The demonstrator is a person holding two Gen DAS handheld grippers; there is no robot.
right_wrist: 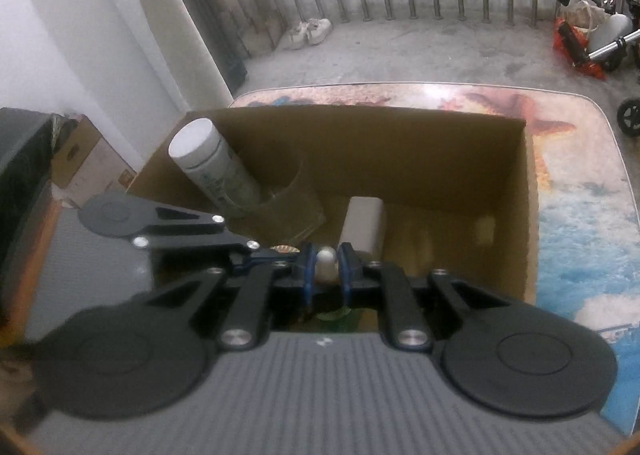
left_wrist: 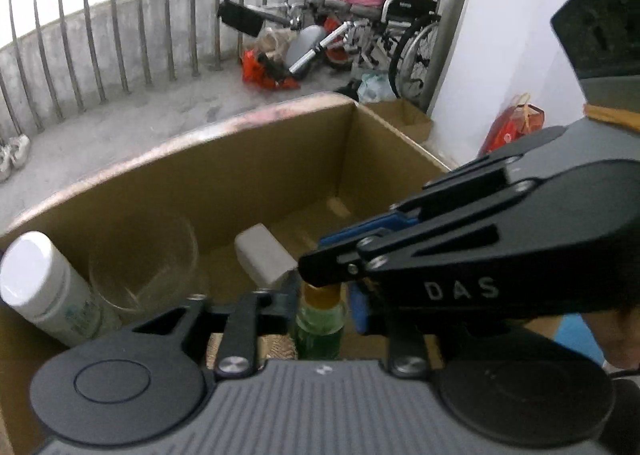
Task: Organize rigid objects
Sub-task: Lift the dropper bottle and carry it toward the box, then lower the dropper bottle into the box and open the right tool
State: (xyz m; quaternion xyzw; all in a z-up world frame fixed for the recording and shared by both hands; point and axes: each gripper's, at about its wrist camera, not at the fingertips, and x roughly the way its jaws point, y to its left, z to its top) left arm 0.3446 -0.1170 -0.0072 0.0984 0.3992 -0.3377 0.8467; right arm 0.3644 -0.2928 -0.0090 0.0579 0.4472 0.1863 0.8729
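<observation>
An open cardboard box (left_wrist: pixel 240 159) (right_wrist: pixel 360 143) holds a white-capped bottle (left_wrist: pixel 44 283) (right_wrist: pixel 208 163) leaning on a clear glass (left_wrist: pixel 148 267) (right_wrist: pixel 288 207), with a white block (left_wrist: pixel 264 259) (right_wrist: pixel 364 223) beside them. A small green bottle (left_wrist: pixel 320 327) with an amber collar stands upright at the box's near side. My left gripper (left_wrist: pixel 324 307) is open around its body, with a gap showing at the blue pad. My right gripper (right_wrist: pixel 327 267) (left_wrist: pixel 324 255) comes in from above, shut on a small white tip (right_wrist: pixel 326 261) that seems to be the top of this bottle.
The box sits on a table with a printed sea picture (right_wrist: pixel 580 195). Beyond it are the concrete floor, a metal railing (left_wrist: pixel 120 35), a wheelchair with pink clothes (left_wrist: pixel 400 15), a pair of shoes (right_wrist: pixel 308 31), a red bag (left_wrist: pixel 516 127) and a white wall.
</observation>
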